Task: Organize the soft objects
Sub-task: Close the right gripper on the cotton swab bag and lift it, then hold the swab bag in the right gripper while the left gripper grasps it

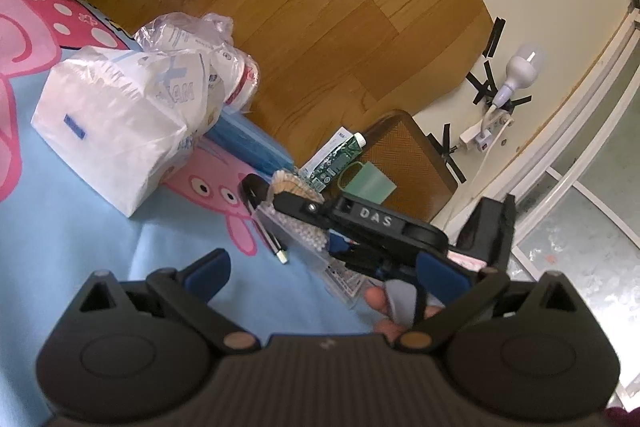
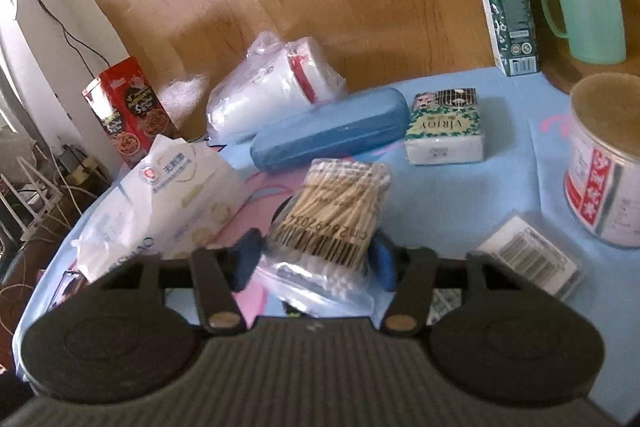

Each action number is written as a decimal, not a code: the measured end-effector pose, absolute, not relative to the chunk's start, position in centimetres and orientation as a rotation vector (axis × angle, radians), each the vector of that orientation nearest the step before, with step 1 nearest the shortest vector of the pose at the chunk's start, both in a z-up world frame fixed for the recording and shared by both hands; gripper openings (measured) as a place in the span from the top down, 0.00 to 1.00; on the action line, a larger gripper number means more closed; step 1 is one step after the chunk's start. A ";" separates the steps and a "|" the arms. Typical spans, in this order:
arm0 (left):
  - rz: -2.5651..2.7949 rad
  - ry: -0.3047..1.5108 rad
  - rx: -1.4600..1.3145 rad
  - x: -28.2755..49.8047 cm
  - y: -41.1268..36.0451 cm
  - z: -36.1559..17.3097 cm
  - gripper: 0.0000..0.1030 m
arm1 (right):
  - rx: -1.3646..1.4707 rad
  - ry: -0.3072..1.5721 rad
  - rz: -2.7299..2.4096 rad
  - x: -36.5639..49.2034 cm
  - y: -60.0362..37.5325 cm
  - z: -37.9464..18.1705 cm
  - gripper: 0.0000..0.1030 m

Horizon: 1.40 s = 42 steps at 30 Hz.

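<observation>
A clear bag of cotton swabs [image 2: 336,211] lies on the blue cartoon cloth [image 2: 500,187]. My right gripper [image 2: 315,261] is shut on its near end, one blue pad pressed against each side. In the left wrist view the same bag [image 1: 300,231] shows under the right gripper's black body, which is labelled DAS [image 1: 372,223]. My left gripper [image 1: 324,275] hangs open above the cloth, nothing between its pads. Soft packs lie around: a wipes pack [image 2: 168,195], a small tissue pack [image 2: 444,131] and a bagged tissue block [image 1: 116,131].
A blue hard case [image 2: 328,135], a bagged white roll [image 2: 276,87], a tin can [image 2: 604,163] and a small barcoded box [image 2: 528,259] share the cloth. A carton [image 2: 508,15], green cup [image 2: 588,15] and red snack box [image 2: 128,115] stand at its edges. A pen [image 1: 276,247] lies nearby.
</observation>
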State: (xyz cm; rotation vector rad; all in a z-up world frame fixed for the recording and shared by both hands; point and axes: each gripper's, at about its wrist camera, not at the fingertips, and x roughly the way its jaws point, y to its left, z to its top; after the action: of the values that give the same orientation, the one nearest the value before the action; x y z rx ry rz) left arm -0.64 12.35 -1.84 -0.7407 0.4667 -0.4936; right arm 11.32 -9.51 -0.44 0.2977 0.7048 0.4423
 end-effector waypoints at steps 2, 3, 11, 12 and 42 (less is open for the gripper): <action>-0.487 0.465 -0.745 -0.7 12.4 -1.9 0.00 | 0.279 0.691 0.441 10.4 -9.8 0.0 0.49; -0.485 0.464 -0.748 -0.7 12.5 -1.9 0.01 | 0.274 0.683 0.440 10.3 -10.2 0.1 0.51; -0.472 0.477 -0.792 -0.5 13.1 -2.5 0.00 | 0.240 0.537 0.521 5.1 -14.3 2.5 0.51; -0.471 0.477 -0.791 -0.5 13.1 -2.5 0.00 | 0.229 0.545 0.542 4.3 -14.7 2.5 0.51; -0.505 0.569 -0.685 0.0 11.2 -1.9 0.00 | 0.225 0.694 0.584 -1.6 -15.7 -0.1 0.50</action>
State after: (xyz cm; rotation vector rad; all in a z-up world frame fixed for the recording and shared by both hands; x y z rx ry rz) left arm 0.04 11.25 -1.90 -0.6854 0.5691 -0.5049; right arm -1.58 -15.71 -0.08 0.2253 0.6939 0.5840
